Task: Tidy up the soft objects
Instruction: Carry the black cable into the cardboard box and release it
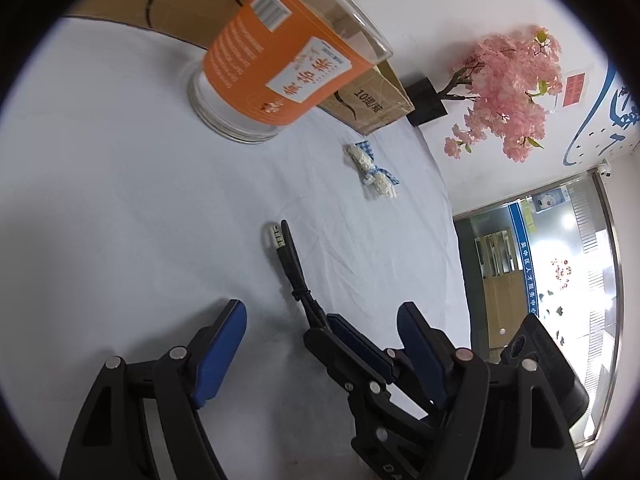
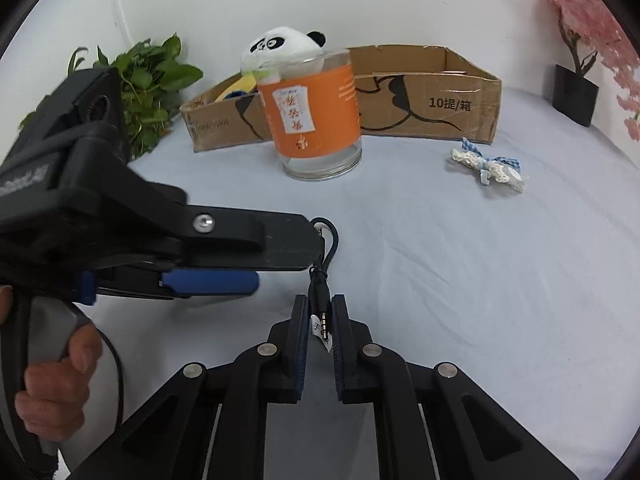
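My right gripper (image 2: 320,310) is shut on a black audio cable (image 2: 320,284) with a metal jack plug and a small white tag, just above the white cloth. The cable's other plug end (image 1: 276,236) shows in the left wrist view, sticking out past the right gripper's fingers (image 1: 352,340). My left gripper (image 1: 320,308) is open and empty, its jaws wide on either side of the cable; it shows from the side in the right wrist view (image 2: 256,256). A lace and blue gingham bow (image 2: 490,166) lies on the cloth to the right, also in the left wrist view (image 1: 372,168).
A clear jar with an orange label (image 2: 316,120) stands mid-table before a cardboard box (image 2: 432,96) holding a panda plush (image 2: 280,46). A green plant (image 2: 148,80) is back left, a pink blossom tree in a black pot (image 2: 576,94) back right.
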Demonstrator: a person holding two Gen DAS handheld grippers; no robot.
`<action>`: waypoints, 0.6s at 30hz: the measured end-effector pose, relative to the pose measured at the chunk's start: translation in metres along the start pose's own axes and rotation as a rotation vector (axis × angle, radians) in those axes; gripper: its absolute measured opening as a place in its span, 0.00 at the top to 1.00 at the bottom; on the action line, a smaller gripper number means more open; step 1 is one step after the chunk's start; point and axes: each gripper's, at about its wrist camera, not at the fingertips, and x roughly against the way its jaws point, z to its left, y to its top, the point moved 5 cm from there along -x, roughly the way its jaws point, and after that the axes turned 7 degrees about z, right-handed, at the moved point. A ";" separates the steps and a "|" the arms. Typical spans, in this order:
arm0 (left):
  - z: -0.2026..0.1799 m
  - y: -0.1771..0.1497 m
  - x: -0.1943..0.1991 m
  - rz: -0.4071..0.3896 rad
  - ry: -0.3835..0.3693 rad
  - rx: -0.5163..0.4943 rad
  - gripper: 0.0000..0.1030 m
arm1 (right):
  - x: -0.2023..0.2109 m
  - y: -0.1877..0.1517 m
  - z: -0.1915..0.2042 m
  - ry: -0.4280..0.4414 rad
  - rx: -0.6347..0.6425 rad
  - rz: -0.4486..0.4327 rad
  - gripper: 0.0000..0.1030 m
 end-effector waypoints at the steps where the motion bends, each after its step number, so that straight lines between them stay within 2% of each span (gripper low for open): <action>1: -0.003 0.002 -0.004 0.011 -0.008 -0.002 0.36 | 0.002 0.000 -0.002 0.015 -0.008 -0.004 0.92; 3: -0.009 0.007 -0.013 0.029 -0.015 -0.006 0.47 | 0.008 0.002 -0.005 0.050 -0.029 -0.010 0.92; 5: -0.018 0.012 -0.022 0.046 -0.010 -0.026 0.63 | 0.013 0.003 -0.009 0.057 -0.035 -0.013 0.92; 8: -0.031 0.021 -0.037 0.056 0.024 -0.050 0.80 | 0.020 0.006 -0.021 0.010 -0.032 -0.032 0.92; 13: -0.062 0.039 -0.071 0.088 0.005 -0.118 0.89 | 0.034 0.012 -0.061 -0.086 -0.078 -0.089 0.92; 18: -0.106 0.066 -0.110 0.108 -0.011 -0.199 0.91 | 0.040 0.022 -0.111 -0.190 -0.139 -0.122 0.92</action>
